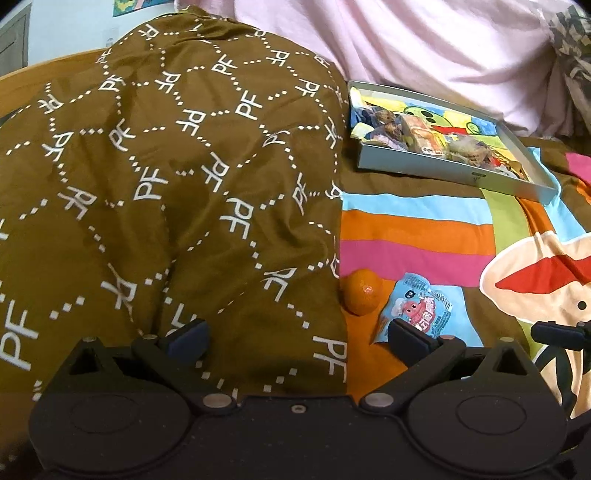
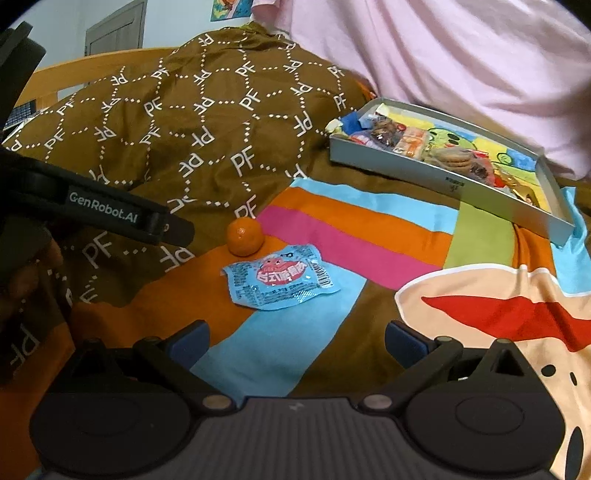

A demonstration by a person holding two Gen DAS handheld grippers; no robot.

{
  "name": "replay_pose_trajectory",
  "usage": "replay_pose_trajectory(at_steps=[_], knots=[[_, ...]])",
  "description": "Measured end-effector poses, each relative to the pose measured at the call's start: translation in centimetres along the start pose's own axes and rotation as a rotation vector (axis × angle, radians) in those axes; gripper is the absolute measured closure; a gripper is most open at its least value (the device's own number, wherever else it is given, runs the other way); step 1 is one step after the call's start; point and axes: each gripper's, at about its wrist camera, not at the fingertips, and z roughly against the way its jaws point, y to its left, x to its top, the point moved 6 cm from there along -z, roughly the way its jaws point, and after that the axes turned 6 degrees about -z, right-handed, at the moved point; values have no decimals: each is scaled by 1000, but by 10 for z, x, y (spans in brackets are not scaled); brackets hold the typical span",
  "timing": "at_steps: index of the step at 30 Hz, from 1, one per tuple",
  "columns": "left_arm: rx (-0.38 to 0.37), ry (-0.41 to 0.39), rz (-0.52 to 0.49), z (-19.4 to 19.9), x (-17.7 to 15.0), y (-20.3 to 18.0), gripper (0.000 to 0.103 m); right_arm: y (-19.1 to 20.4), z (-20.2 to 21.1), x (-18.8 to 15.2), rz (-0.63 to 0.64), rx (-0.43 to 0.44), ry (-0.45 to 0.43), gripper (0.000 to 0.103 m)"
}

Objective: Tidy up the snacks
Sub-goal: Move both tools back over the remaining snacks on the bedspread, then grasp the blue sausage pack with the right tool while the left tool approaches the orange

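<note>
This was a bedroom in a home. A brown quilt lay bunched on a bright cartoon bedsheet (striped), with a wooden headboard and door behind.

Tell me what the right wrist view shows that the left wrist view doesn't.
Only the right wrist view shows the left gripper's body, the hand holding it, and a door. Only the left wrist view shows the right gripper's finger tip entering at its right edge. Both show the orange, the blue snack packet, the tray of snacks and the brown quilt. Both grippers are open and empty.
</note>
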Motion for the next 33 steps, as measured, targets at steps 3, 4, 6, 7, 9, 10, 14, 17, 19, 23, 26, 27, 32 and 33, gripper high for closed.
replay_pose_trajectory(at_steps=[3, 4, 6, 7, 9, 10, 14, 17, 19, 23, 26, 27, 32, 33], knots=[[-18, -25, -25, -3, 5, -4, 1, -1, -3, 0, -1, 6, 6, 0], [-28, -35, -32, -5, 7, -6, 1, -2, -4, 0, -4, 6, 8, 0], [-57, -58, -41, -9, 12, -9, 1, -4, -6, 1, -11, 6, 8, 0], [-78, -75, -44, -11, 15, -11, 1, -6, -7, 2, -14, 4, 8, 0], [-114, -98, -50, -18, 22, -16, 1, -8, -10, 4, -15, 0, 11, 0], [-134, -100, -62, -22, 26, -19, 1, -9, -12, 4, -14, -1, 15, 0], [-189, -81, -92, -34, 29, -25, 1, -12, -18, 6, -22, -3, 25, 0], [-242, -74, -83, -38, 28, -26, 1, -13, -21, 5, -24, -4, 36, 0], [-276, -81, -90, -40, 28, -28, 1, -12, -24, 5, -21, -2, 43, 0], [-340, -107, -83, -38, 28, -28, 1, -9, -27, 6, -13, 19, 44, 0], [-350, -104, -67, -39, 28, -27, 1, -7, -31, 9, 0, 51, 42, 0], [-351, -102, -59, -40, 28, -26, 1, -6, -34, 11, 8, 63, 41, 0], [-361, -88, -23, -43, 28, -20, 1, -2, -50, 24, 60, 96, 34, 0], [-362, -87, -19, -43, 28, -20, 1, -1, -54, 27, 75, 103, 31, 0]])
